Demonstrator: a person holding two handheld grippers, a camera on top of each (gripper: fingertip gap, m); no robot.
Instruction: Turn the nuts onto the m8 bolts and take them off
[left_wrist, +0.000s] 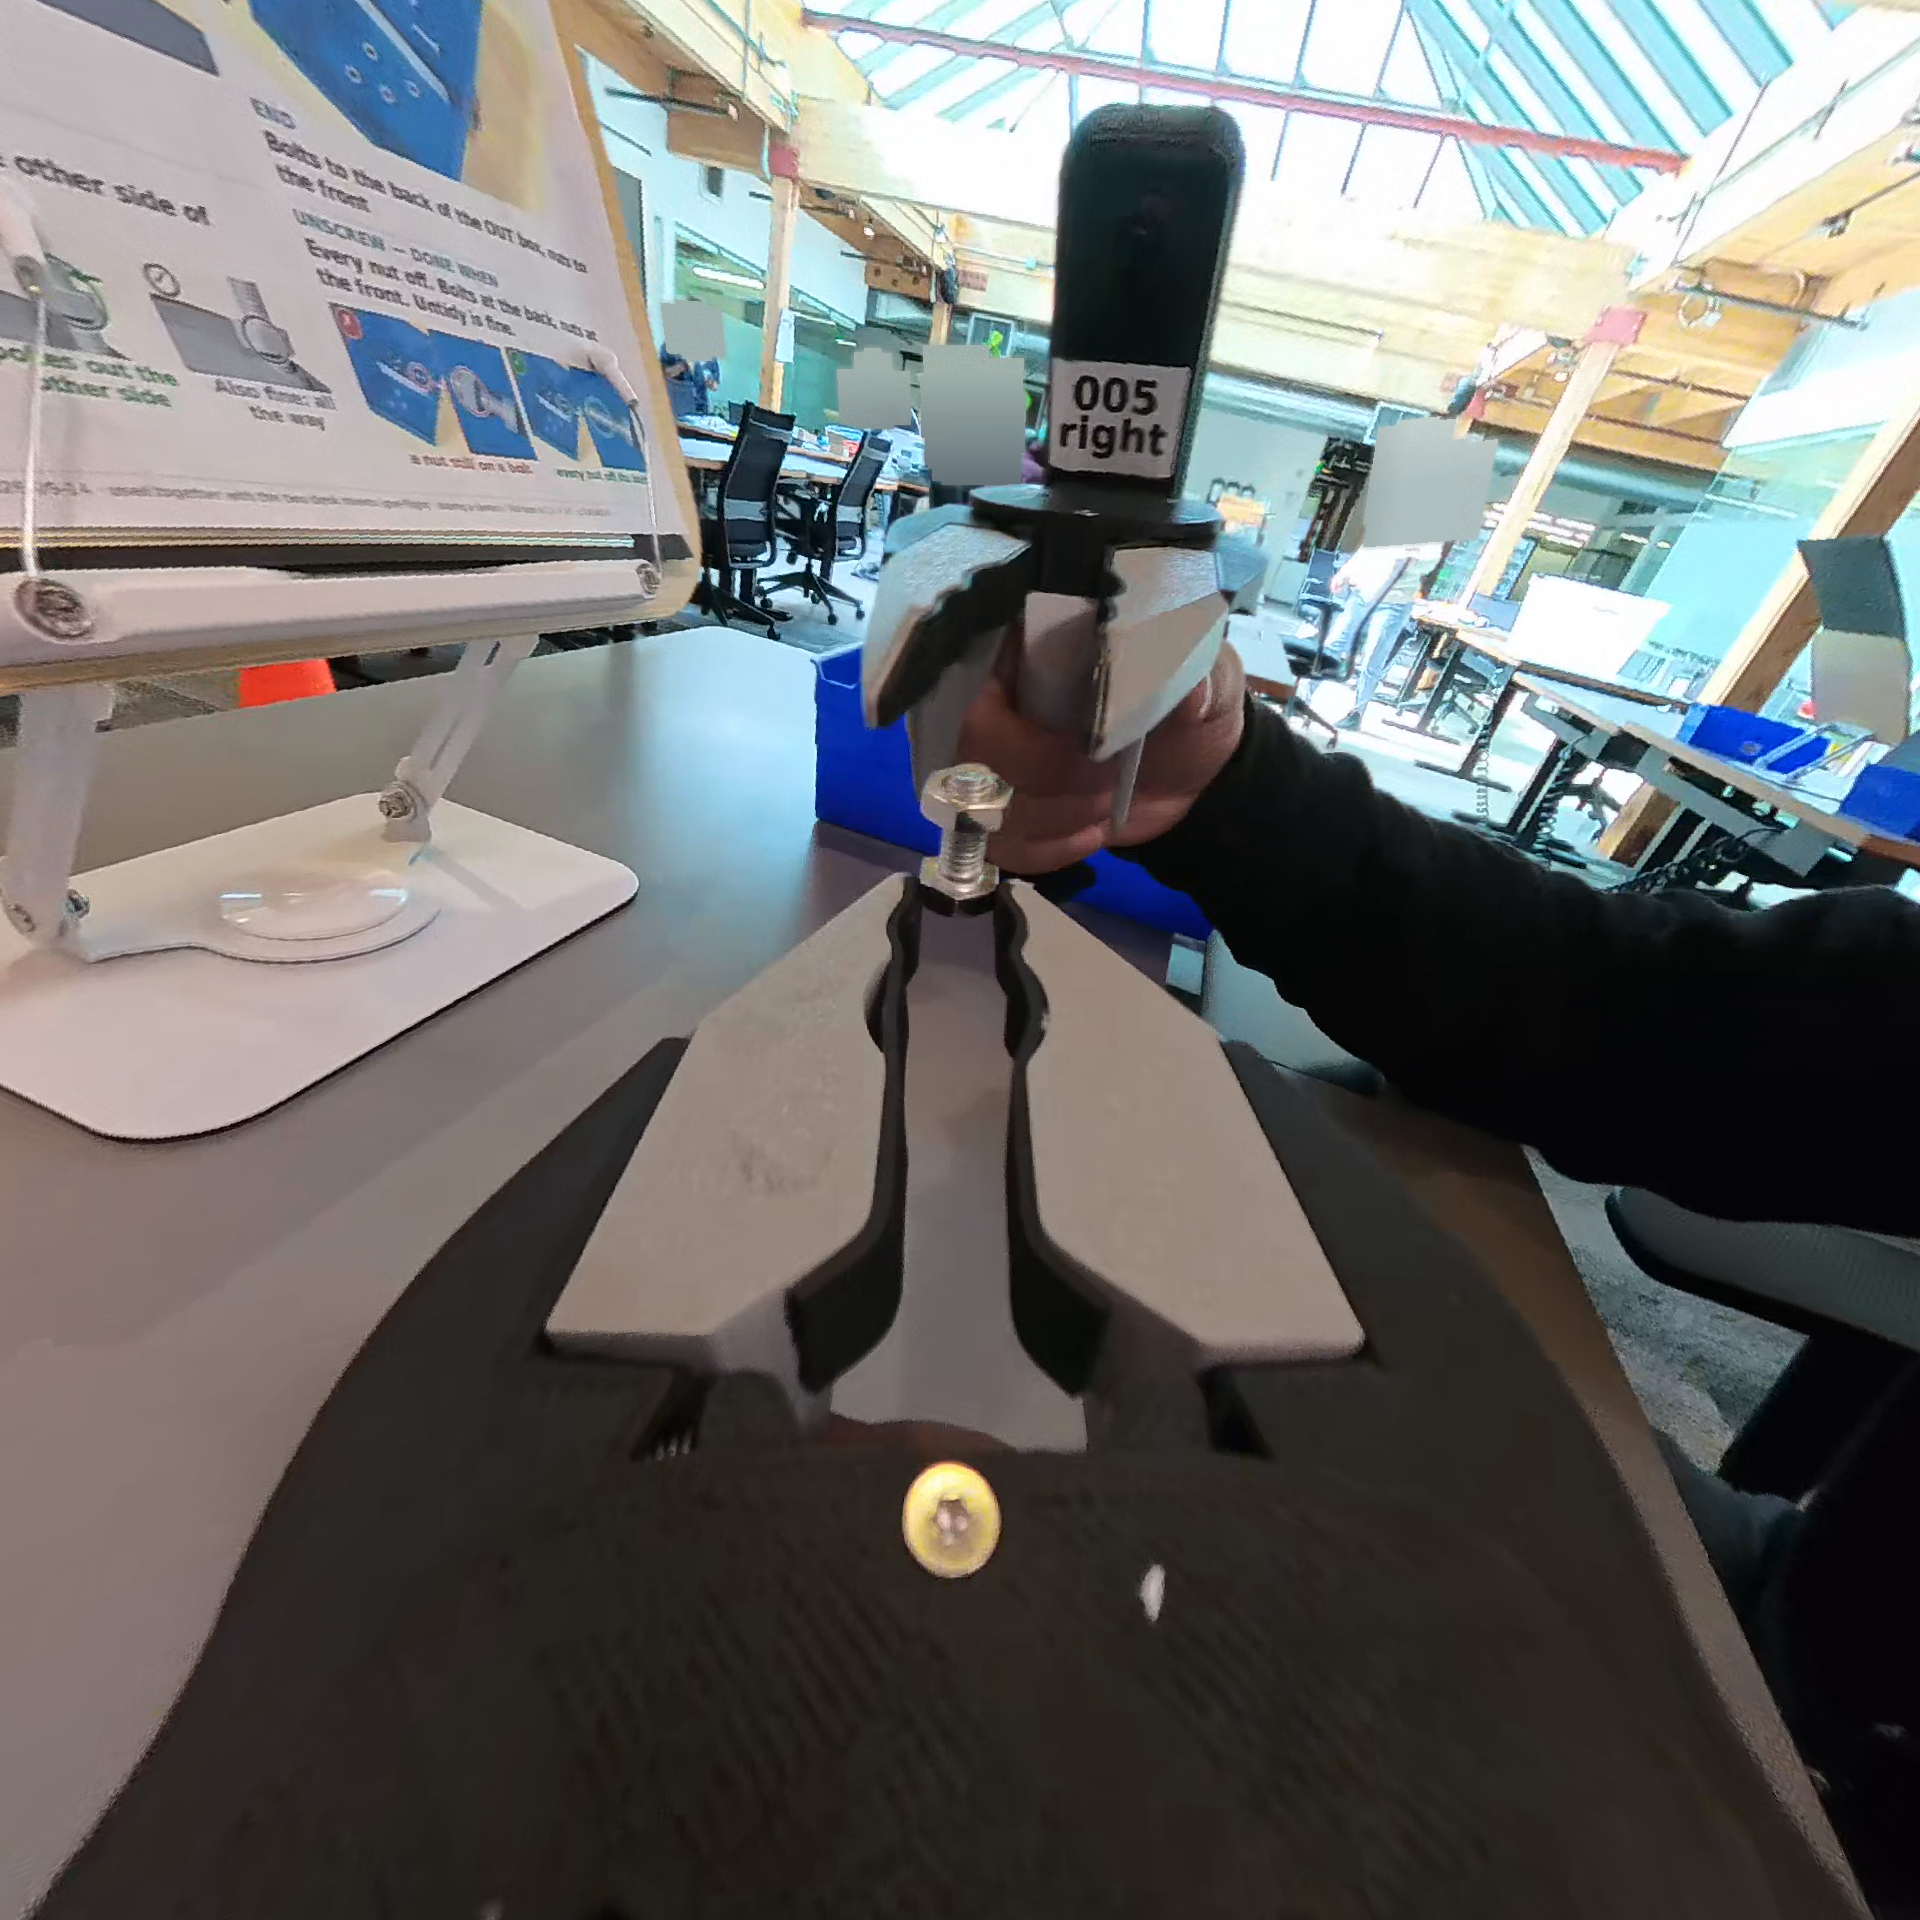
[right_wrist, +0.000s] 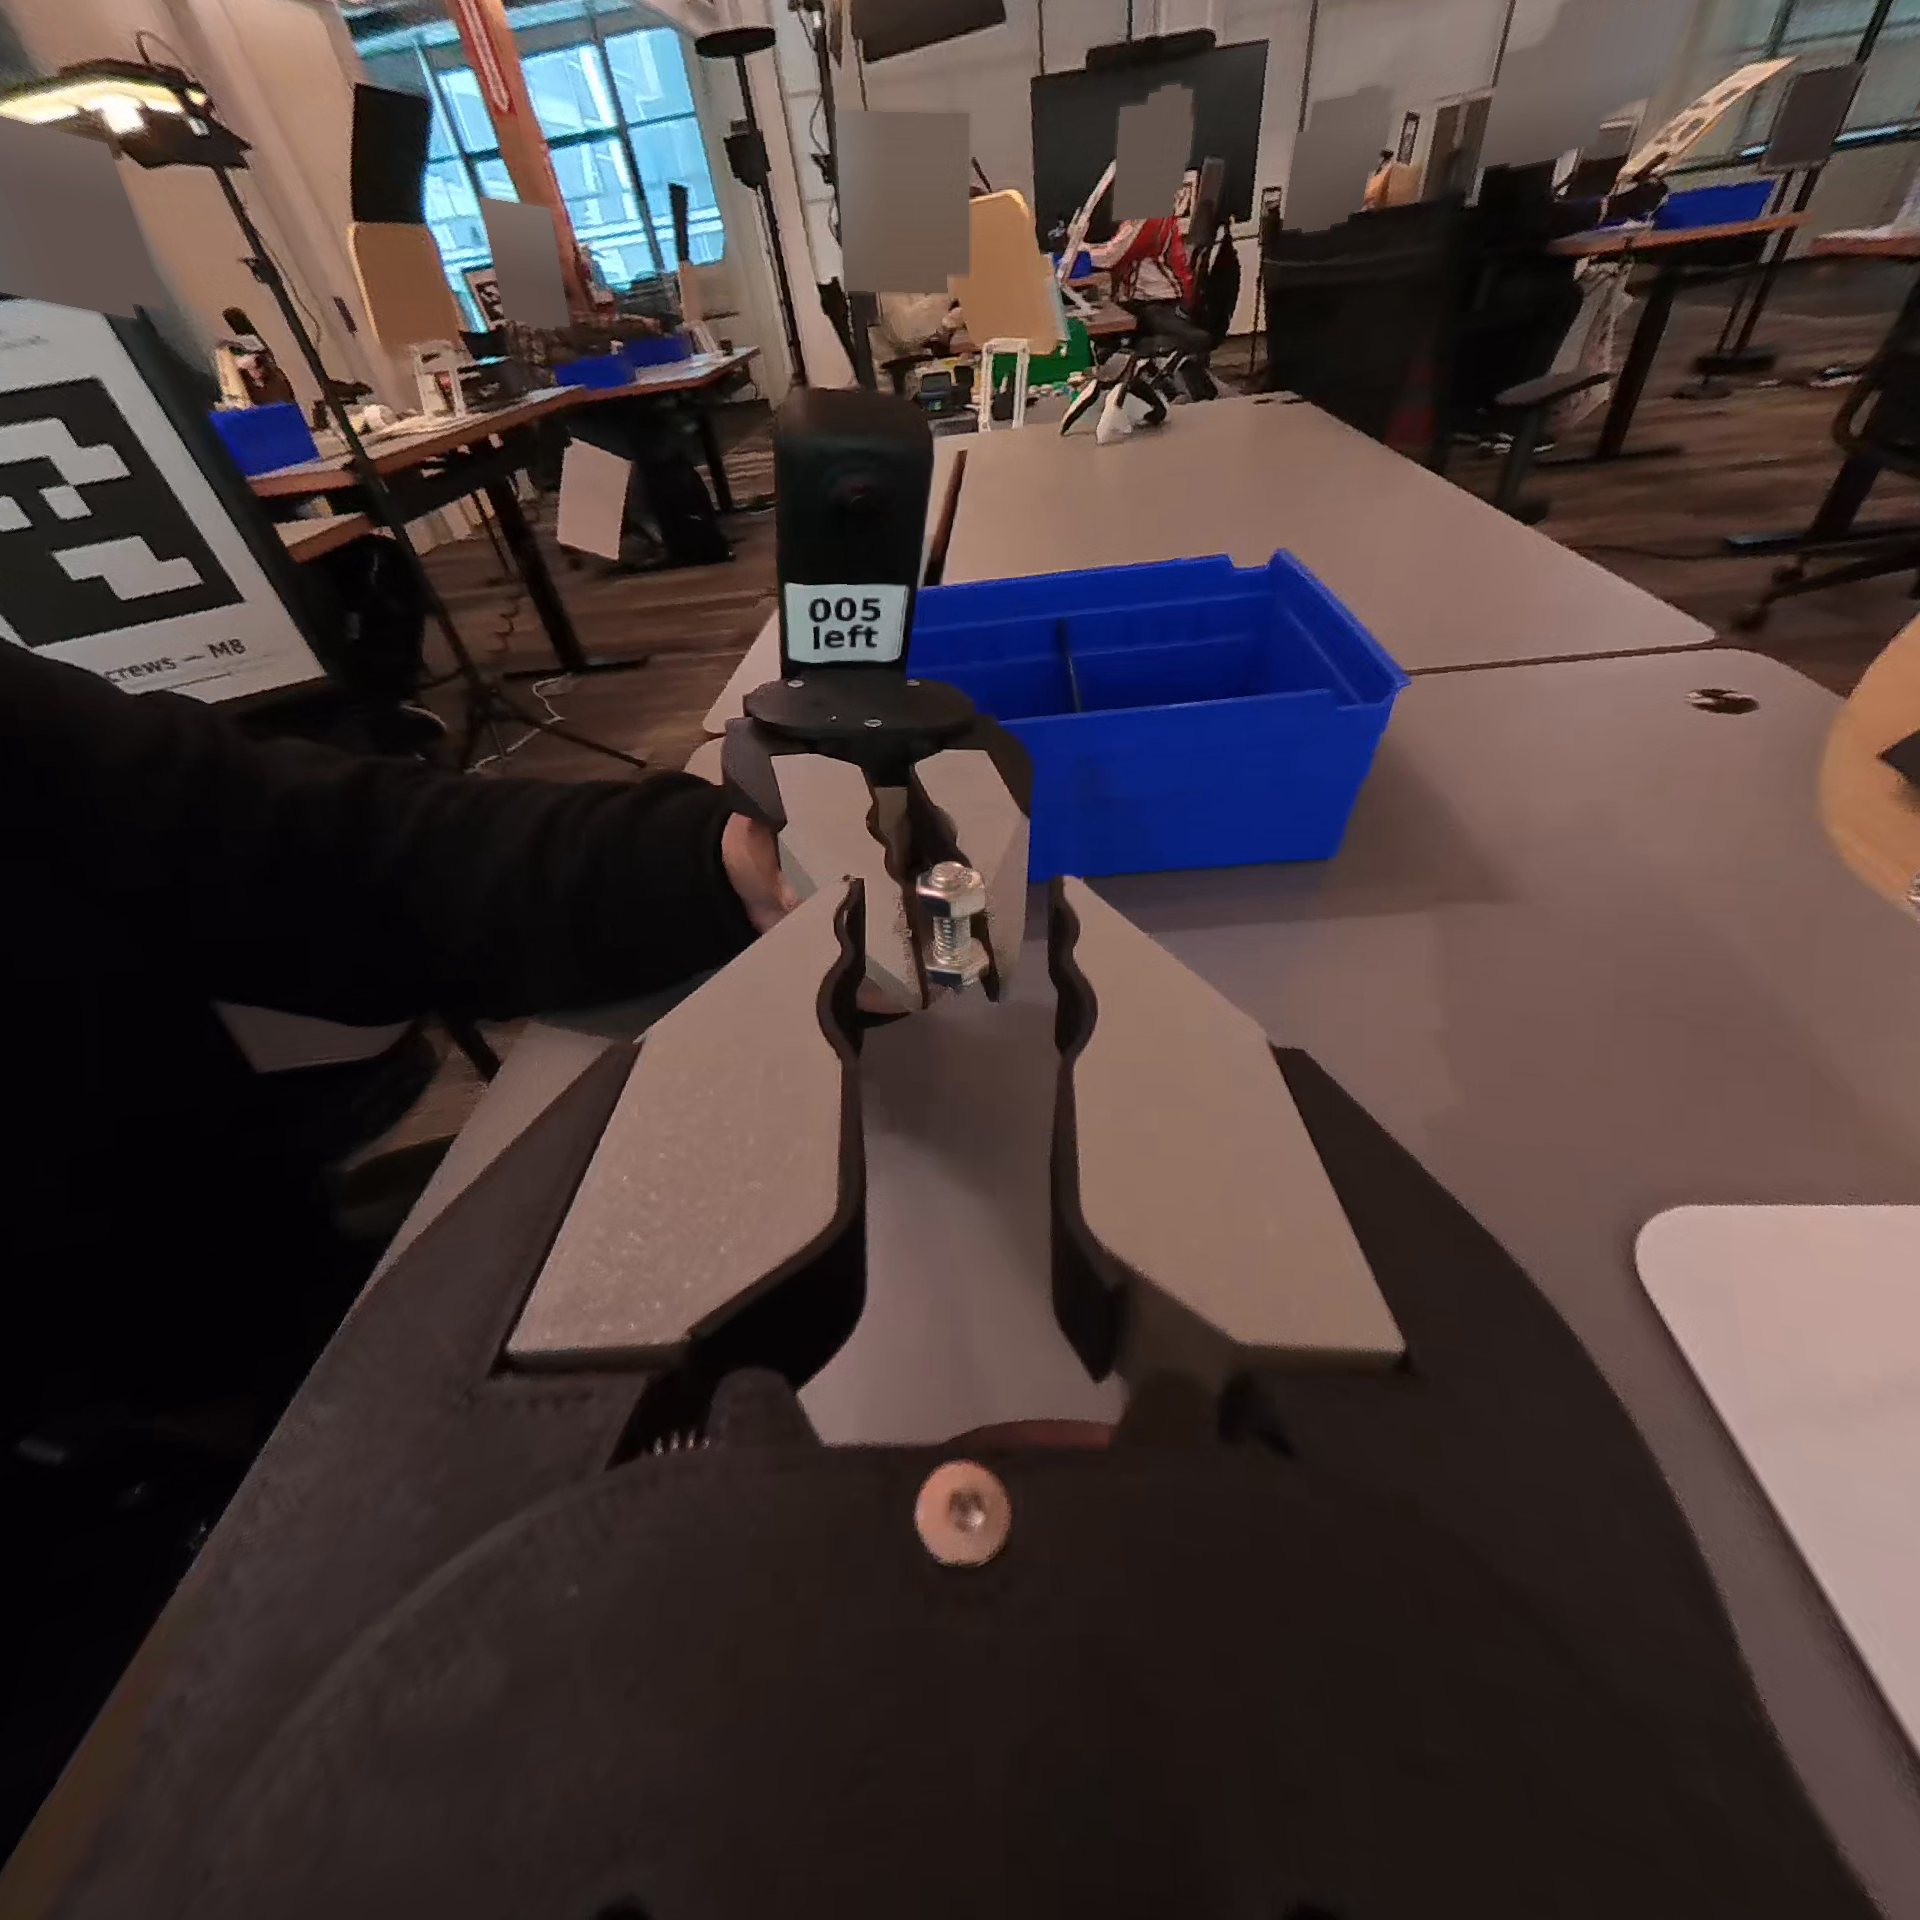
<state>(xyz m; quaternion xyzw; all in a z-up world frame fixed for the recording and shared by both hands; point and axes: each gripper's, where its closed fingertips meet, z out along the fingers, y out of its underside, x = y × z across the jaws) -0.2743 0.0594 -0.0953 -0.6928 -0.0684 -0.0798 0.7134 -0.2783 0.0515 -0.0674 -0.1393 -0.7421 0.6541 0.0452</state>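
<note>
Left gripper (left_wrist: 958, 906), mid-frame, clamps the bolt (left_wrist: 964, 844) by what seems its head, nut (left_wrist: 965, 798) on top; right gripper (right_wrist: 954, 935), fingers apart, should close squarely on the nut before twisting.

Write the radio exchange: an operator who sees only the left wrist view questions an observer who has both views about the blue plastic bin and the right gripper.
Operator: The right gripper hides most of the blue plastic bin. What's inside?
Observer: A dark divider splits it. The compartments in view look empty.
Operator: Is the right gripper touching my silver threaded bolt?
Observer: No. It is open, and the bolt, clamped in the left gripper, shows in the gap with space on either side.
</note>
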